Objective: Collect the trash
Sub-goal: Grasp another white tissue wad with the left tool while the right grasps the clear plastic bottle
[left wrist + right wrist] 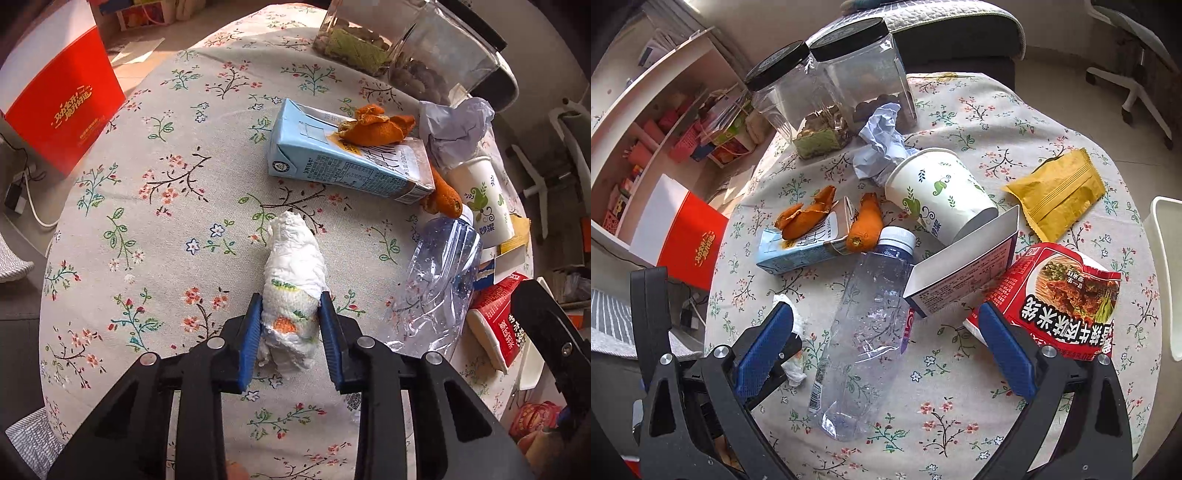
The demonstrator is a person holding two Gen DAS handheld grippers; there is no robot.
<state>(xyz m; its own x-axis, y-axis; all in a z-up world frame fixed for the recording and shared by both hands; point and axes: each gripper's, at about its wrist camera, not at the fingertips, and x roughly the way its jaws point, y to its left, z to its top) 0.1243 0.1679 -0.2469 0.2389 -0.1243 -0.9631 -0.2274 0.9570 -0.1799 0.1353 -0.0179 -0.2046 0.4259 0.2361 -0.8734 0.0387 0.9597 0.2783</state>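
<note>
A crumpled white paper towel [293, 273] lies on the floral tablecloth [166, 221]. My left gripper [290, 295] is shut on it, both blue pads pressed against its sides. In the right wrist view my right gripper [884, 312] stands open above a clear, empty plastic bottle [868, 325] that lies between its fingers without touching them. More trash lies around: a blue milk carton [801, 247] with orange peel [805, 218] on it, a tipped paper cup [942, 192], crumpled paper [882, 144], a yellow wrapper [1056, 192], a white box [964, 266] and a red noodle tub [1063, 295].
Two clear jars with black lids [849, 74] stand at the table's far side. A red and white bag [690, 243] stands beside the table on the left. A white bin rim [1167, 277] shows at the right edge, and a chair base [1134, 92] is beyond.
</note>
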